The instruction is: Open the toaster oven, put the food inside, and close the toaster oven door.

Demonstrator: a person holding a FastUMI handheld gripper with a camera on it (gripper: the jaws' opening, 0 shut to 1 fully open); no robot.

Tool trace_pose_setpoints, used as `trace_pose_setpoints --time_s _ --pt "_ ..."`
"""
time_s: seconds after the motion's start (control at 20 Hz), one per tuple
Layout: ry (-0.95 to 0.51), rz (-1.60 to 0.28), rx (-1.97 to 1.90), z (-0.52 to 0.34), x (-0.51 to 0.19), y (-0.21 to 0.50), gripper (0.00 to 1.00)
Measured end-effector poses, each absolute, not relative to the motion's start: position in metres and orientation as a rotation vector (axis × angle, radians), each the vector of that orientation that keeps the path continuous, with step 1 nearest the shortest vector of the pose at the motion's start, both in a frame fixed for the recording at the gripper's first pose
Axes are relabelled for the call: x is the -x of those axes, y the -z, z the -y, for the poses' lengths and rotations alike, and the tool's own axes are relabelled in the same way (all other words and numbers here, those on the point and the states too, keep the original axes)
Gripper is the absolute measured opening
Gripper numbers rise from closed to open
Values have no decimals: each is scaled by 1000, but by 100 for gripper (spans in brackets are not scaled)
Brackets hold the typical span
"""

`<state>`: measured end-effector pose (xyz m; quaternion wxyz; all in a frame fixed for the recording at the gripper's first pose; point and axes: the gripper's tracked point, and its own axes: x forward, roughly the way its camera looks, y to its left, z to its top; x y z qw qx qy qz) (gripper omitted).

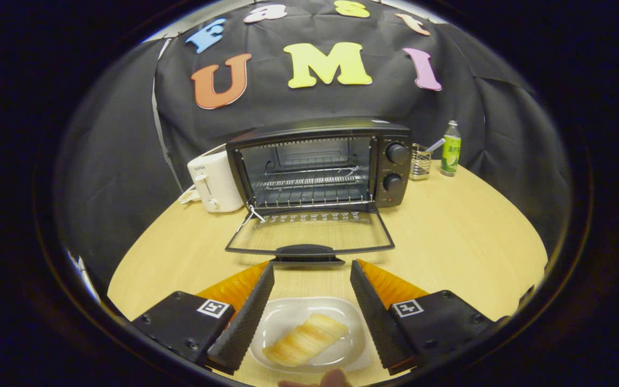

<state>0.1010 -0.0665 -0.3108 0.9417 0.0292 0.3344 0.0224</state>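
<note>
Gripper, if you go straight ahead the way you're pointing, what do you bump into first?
Probably the black handle of the open toaster oven door, just ahead of the open gripper. The plate with bread sits lower, between the fingers, though depth is hard to judge.

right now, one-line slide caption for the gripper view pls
Open gripper hovering over a white plate with a pastry, facing the toaster oven with its door down.

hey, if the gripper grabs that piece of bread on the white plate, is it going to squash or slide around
The bread looks soft and light, so firm closing would likely dent it. Its glazed, shiny top suggests it may be a bit slippery. The plate looks smooth and shallow, so a sideways push could slide it. The gripper is open, fingers either side of the plate.
</note>
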Motion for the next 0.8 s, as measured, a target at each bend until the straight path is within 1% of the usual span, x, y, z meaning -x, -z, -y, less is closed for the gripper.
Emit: trace_pose_setpoints --time_s 0.05,0.15,0.35,0.65,0.8 --pt "-40 -680 -69 67 -91 311 98" --pt "-29 -700 -83 67 -70 317 100" --pt "-5 -741 -135 59 -41 341 100" --pt "138 -793 -196 67 -25 374 100" --pt "149 -796 -207 63 -27 382 100"
